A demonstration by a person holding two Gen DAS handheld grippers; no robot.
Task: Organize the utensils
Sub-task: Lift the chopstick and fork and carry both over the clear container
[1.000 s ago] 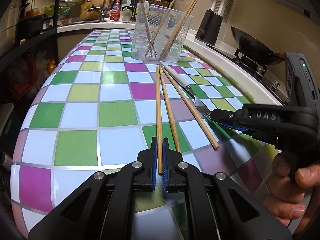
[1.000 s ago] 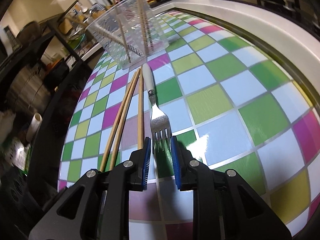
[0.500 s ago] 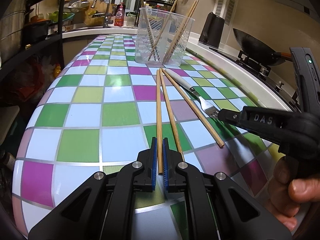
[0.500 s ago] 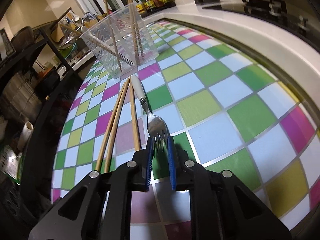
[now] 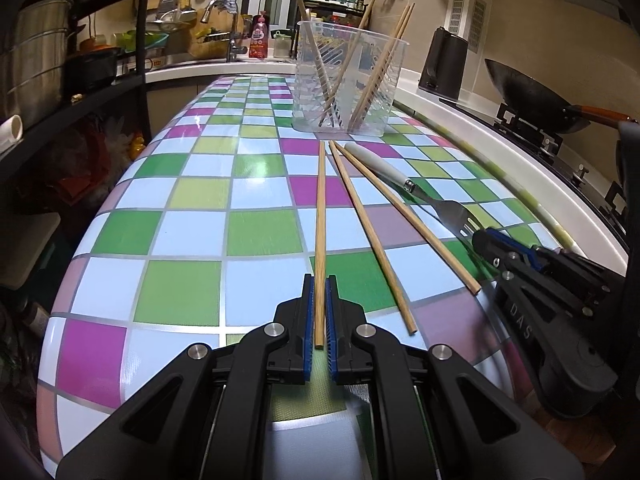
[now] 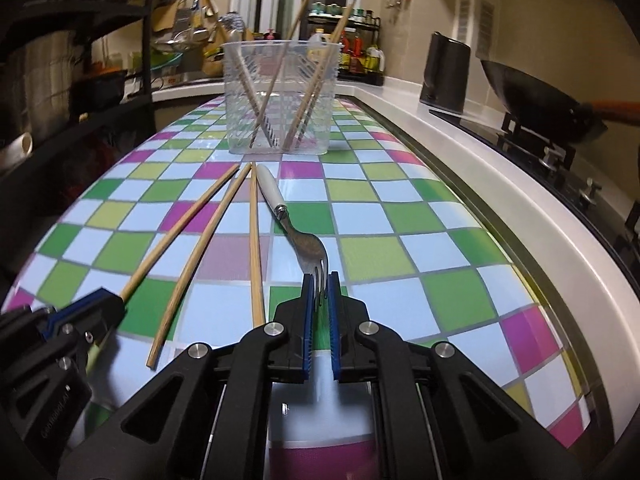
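A kitchen table [image 5: 188, 240] covered in green, pink and blue squares holds a clear plastic tub [image 5: 348, 80] of chopsticks. The left gripper [image 5: 319, 312] has its jaws pinching one long wooden chopstick [image 5: 320, 216]. The right gripper [image 6: 319, 304] jaws have just squeezed onto the prongs of a white-handled metal fork [image 6: 296, 232].

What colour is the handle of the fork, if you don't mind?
The fork handle is white or cream, clearest in the right wrist view.

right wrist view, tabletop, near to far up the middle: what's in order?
right gripper shut on fork tines → fork → its white handle → clear utensil holder with chopsticks inside.
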